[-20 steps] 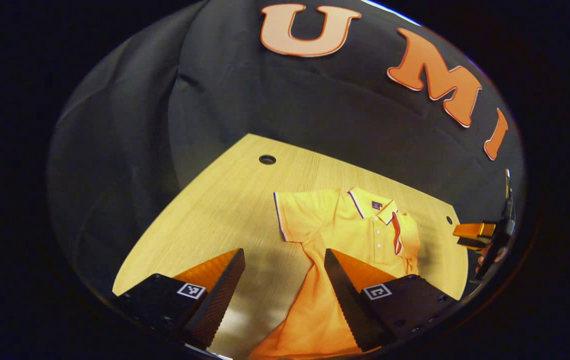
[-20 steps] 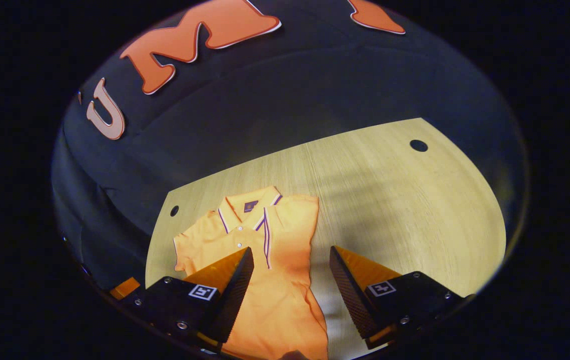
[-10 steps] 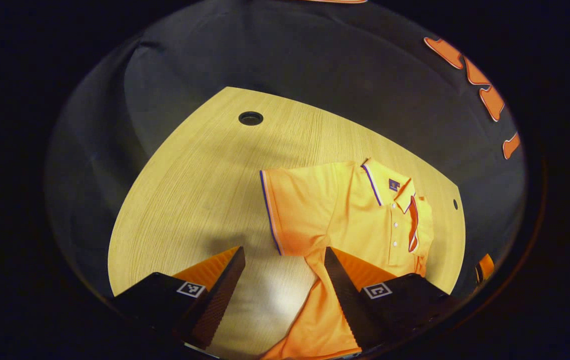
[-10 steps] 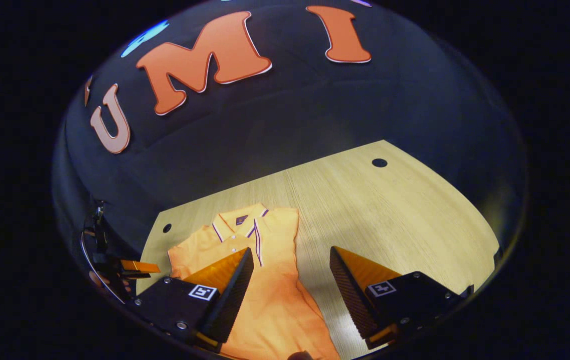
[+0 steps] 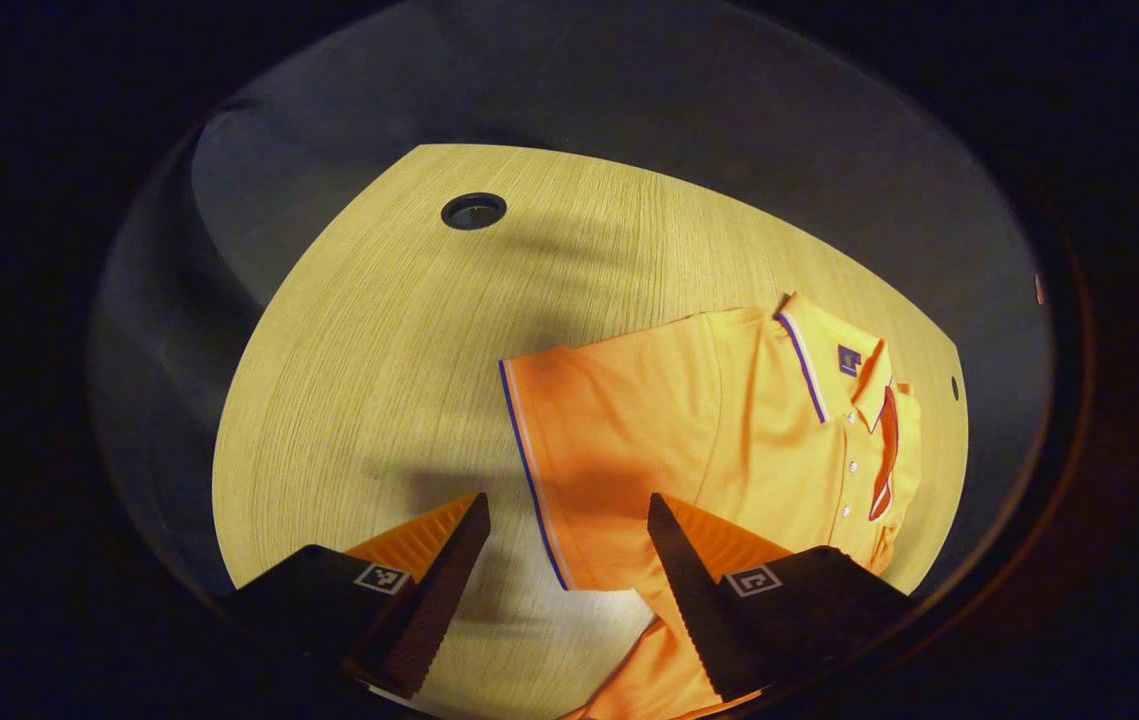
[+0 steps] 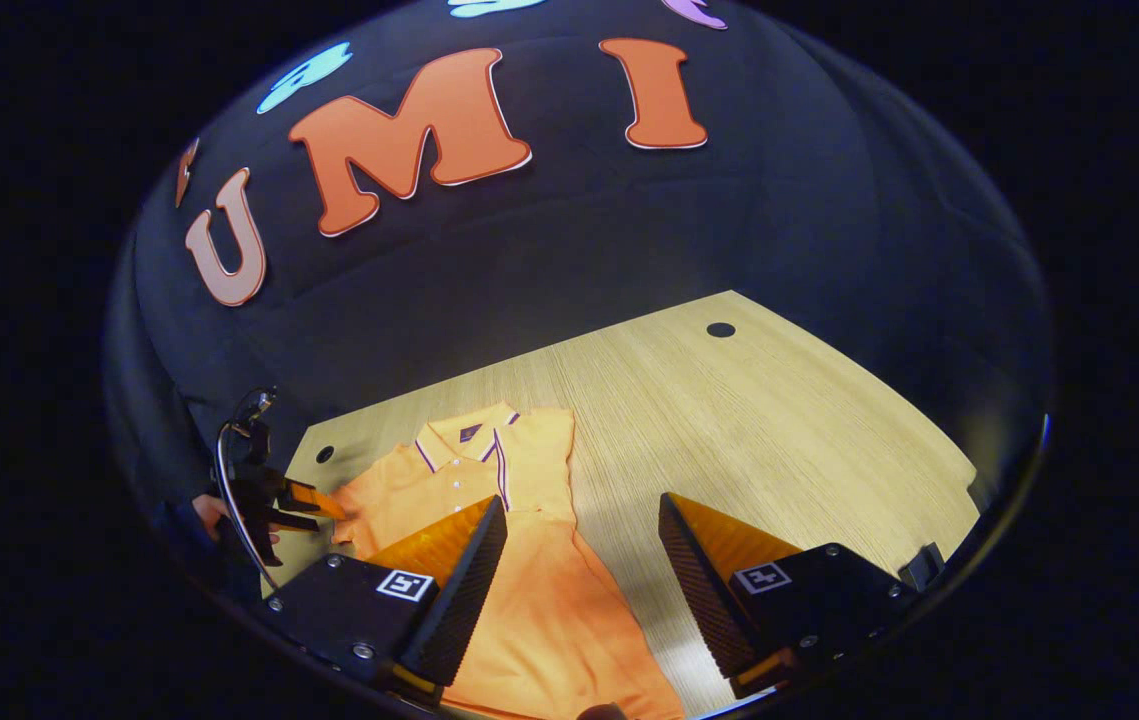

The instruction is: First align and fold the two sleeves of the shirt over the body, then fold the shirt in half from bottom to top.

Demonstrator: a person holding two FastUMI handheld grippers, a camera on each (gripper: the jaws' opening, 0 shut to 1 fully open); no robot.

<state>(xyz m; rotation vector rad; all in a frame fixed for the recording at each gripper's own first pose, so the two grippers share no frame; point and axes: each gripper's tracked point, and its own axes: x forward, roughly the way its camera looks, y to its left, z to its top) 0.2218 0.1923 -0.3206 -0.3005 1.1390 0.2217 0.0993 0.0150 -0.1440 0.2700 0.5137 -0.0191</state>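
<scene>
An orange polo shirt (image 5: 729, 420) lies flat on the wooden table (image 5: 379, 340), collar toward the far side. Its one spread sleeve (image 5: 589, 450), with a blue-trimmed cuff, reaches between the fingers of my open left gripper (image 5: 564, 530), which hovers just above it. The other sleeve (image 5: 889, 440) is folded over the chest. In the right gripper view the shirt (image 6: 539, 600) runs under my open right gripper (image 6: 579, 520), which holds nothing. The left gripper (image 6: 314, 508) shows there at the shirt's far left sleeve, with a hand (image 6: 204, 515) holding it.
The table has a round cable hole (image 5: 474, 210) at the far left and a smaller hole (image 5: 955, 387) beyond the collar. Black cloth walls close in behind the table (image 6: 779, 400). Bare wood lies to the right of the shirt in the right gripper view.
My left gripper has moved forward and down onto the spread sleeve, which now lies between its fingers. My right gripper has drawn back from the shirt. Both stay open.
</scene>
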